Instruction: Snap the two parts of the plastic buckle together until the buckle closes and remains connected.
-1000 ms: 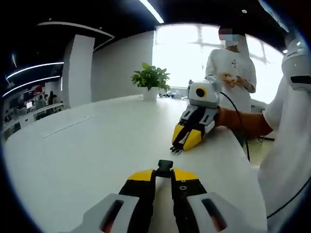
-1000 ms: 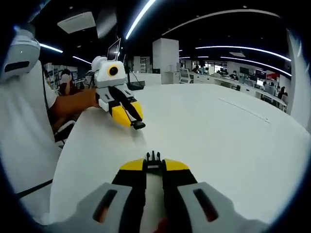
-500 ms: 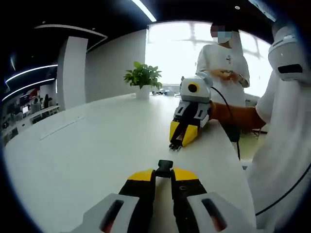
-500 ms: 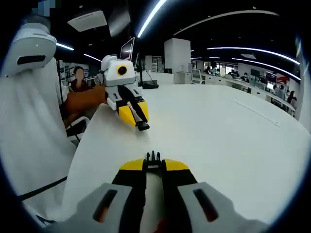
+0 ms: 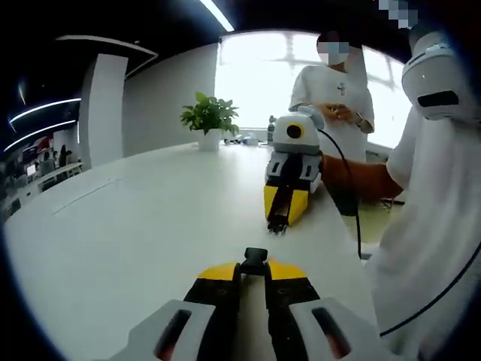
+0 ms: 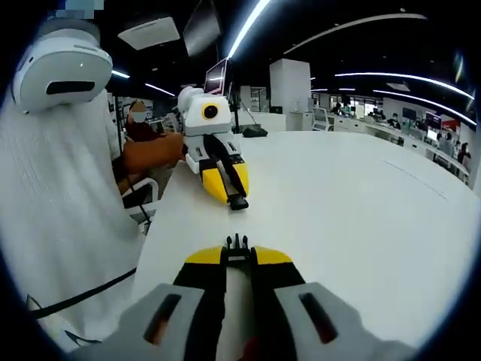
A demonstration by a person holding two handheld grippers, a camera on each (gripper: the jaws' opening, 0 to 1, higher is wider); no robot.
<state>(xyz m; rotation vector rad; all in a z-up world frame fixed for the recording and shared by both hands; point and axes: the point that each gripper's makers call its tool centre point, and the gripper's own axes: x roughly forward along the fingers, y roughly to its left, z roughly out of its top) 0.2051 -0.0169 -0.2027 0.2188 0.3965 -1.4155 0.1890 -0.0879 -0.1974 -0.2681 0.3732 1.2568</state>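
Since a second ago, the two grippers are being turned to face each other more squarely: in the left gripper view the right gripper is being seen nearer the centre and almost head-on, at about 12 o'clock from the left gripper.

The left gripper is being held clamped on the socket half of the buckle, a small black block jutting from its tips. In the right gripper view, the same gripper is being shown at 12 o'clock above the right gripper, which is being kept closed on the pronged half of the buckle. Both halves are being carried just above the white desk, well apart, apparently so that prongs and socket can be lined up before being pushed together.

Much is being hidden: most of each half is being covered by the jaws, and whether the halves are truly level cannot be told. A potted plant and a standing person are being seen beyond the desk.
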